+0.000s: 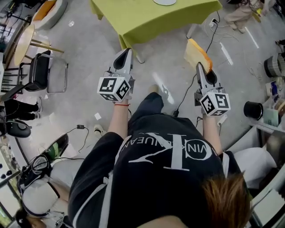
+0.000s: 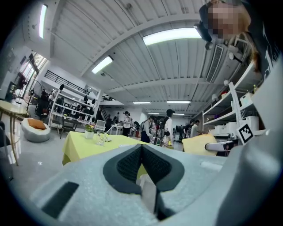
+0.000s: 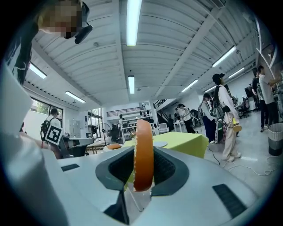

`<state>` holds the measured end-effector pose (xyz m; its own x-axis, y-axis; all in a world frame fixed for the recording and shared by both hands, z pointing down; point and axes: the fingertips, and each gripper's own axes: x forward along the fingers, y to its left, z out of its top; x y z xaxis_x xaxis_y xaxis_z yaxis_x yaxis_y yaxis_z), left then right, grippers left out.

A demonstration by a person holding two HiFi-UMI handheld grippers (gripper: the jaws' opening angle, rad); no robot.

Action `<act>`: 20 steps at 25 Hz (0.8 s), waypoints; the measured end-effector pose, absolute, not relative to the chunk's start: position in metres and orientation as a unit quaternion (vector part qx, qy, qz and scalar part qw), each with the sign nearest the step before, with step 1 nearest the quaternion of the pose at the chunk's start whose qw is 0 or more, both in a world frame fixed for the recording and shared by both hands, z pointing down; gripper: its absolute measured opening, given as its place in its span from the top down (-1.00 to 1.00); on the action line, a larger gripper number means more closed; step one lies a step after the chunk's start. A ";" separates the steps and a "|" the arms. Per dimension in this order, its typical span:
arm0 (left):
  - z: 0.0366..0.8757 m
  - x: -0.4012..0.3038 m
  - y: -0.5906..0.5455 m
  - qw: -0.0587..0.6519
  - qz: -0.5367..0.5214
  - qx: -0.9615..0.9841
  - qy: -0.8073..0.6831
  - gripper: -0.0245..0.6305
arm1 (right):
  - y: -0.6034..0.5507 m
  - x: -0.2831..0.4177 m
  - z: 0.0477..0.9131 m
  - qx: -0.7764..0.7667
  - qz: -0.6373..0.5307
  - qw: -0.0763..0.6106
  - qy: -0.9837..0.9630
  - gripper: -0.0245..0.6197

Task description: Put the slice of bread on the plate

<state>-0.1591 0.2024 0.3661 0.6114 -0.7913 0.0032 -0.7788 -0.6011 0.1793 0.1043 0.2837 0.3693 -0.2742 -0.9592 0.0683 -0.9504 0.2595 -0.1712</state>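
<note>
**Slice of bread: in transit to the plate**

Location: the slice of bread (image 1: 197,53) stands on edge in the right gripper (image 1: 199,67), clear of the floor and short of the green table (image 1: 151,18); the plate (image 1: 164,2) lies on that table at the far edge of the head view, well apart from the slice.

Grip: the right gripper's jaws are clamped on the lower part of the slice, one face against each of the pads (image 3: 164,170); the crust edge faces that gripper's camera; most of the slice stands free above the jaws.

Left gripper (image 1: 126,52): jaws closed together; nothing between them.

Handling, by judgement: light; soft, springy crumb, somewhat firmer at the crust; unlikely to slip against the textured pads; apt to dent, tear or fold if squeezed hard or swung about.

Best hold: across the two flat faces near one edge, as now, with gentle pressure; lower it to lie flat on the plate before letting go, since a slice dropped on edge may topple over the rim.
</note>
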 end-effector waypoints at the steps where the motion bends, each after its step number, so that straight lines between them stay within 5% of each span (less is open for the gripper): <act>1: 0.366 -0.157 0.193 0.082 -0.038 0.895 -0.437 0.90 | 0.275 0.106 0.369 -0.602 -0.089 0.024 0.793 0.62; 20: 0.386 -0.103 0.033 0.095 -0.014 0.931 -0.351 0.90 | 0.137 0.126 0.386 -0.649 -0.114 0.029 0.751 0.62</act>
